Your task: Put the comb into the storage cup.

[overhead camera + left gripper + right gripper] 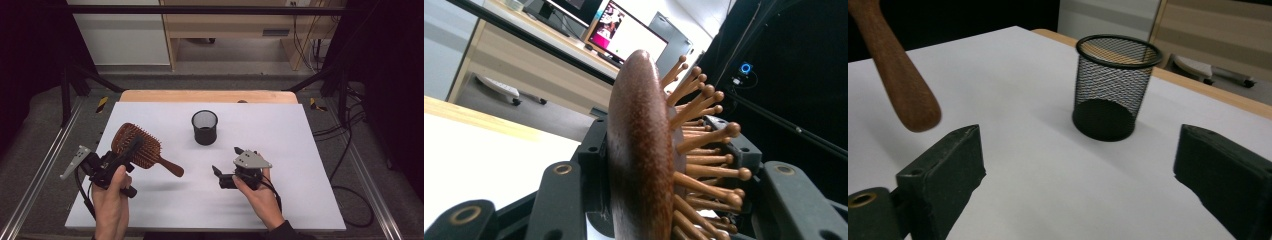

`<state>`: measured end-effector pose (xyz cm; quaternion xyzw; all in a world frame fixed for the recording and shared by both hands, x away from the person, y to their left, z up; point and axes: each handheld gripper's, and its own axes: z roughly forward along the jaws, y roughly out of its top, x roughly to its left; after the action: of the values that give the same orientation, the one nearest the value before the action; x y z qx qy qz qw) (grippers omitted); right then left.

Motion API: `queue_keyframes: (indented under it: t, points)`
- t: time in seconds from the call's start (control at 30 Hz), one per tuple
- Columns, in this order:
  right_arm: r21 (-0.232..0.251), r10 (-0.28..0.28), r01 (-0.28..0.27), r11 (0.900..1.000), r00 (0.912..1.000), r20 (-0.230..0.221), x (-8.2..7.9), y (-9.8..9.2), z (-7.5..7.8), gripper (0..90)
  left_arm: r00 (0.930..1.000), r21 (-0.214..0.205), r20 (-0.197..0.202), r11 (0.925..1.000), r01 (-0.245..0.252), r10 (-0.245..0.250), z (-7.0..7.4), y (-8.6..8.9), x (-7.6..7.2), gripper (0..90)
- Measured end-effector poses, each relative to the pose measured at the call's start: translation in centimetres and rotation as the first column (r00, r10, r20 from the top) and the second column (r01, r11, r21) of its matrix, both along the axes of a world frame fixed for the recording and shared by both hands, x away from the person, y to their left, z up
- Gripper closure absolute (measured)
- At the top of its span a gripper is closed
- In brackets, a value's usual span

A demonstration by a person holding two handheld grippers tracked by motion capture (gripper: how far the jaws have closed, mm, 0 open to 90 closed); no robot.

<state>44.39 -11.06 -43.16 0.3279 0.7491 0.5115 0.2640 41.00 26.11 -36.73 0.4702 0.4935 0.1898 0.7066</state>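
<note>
Wooden hairbrush (136, 145) clamped in left tool (116, 161); right tool (226, 166) spread wide, empty; monitor writing seemingly unreadable.

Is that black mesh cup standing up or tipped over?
Upright. The mesh cup stands on its dark base on the white table, round rim facing up, apart from both grippers.

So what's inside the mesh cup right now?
Nothing shows inside the mesh cup: through the mesh its dark bottom looks bare. The high view's angle hides part of the floor behind the near wall.
</note>
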Motion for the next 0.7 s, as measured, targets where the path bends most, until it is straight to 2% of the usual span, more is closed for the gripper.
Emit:
queue_keyframes:
  t: [0.1, 0.2, 0.27, 0.5, 0.6, 0.7]
  points:
    - [0.006, -0.037, 0.037, 0.9993, 0.9992, 0.018, 0.1, -1.4, -0.1, 4.6, 1.0, -0.013, -0.003, 0.9999, -0.004, 0.004, -0.1, 0.4, 0.1, 49.9]
    - [0.041, -0.09, 0.089, 0.9952, 0.9957, 0.023, 0.1, -2.8, 0.0, 4.0, 1.0, -0.014, -0.006, 0.9999, -0.003, 0.003, -0.2, 0.5, 0.1, 49.9]
    - [0.043, -0.11, 0.109, 0.9931, 0.9936, 0.026, 0.0, -3.9, 0.1, 4.6, 1.0, -0.018, -0.009, 0.9998, 0.0, 0.0, -0.2, 0.5, 0.2, 49.9]
    - [0.076, -0.162, 0.161, 0.9841, 0.9865, 0.019, -1.2, -7.3, 0.0, 1.7, 1.0, -0.02, -0.004, 0.9998, -0.004, 0.004, -0.1, 0.6, 0.2, 49.9]
    - [0.071, -0.165, 0.164, 0.9839, 0.9862, 0.009, -1.6, -8.5, -0.3, 1.8, 1.0, -0.018, -0.004, 0.9998, -0.003, 0.003, -0.1, 0.7, 0.3, 49.9]
    - [0.075, -0.183, 0.181, 0.9805, 0.9831, 0.008, -1.8, -9.4, -0.2, 1.8, 0.9992, -0.076, -0.025, 0.9967, 0.03, -0.032, -0.2, 0.7, 0.4, 49.9]
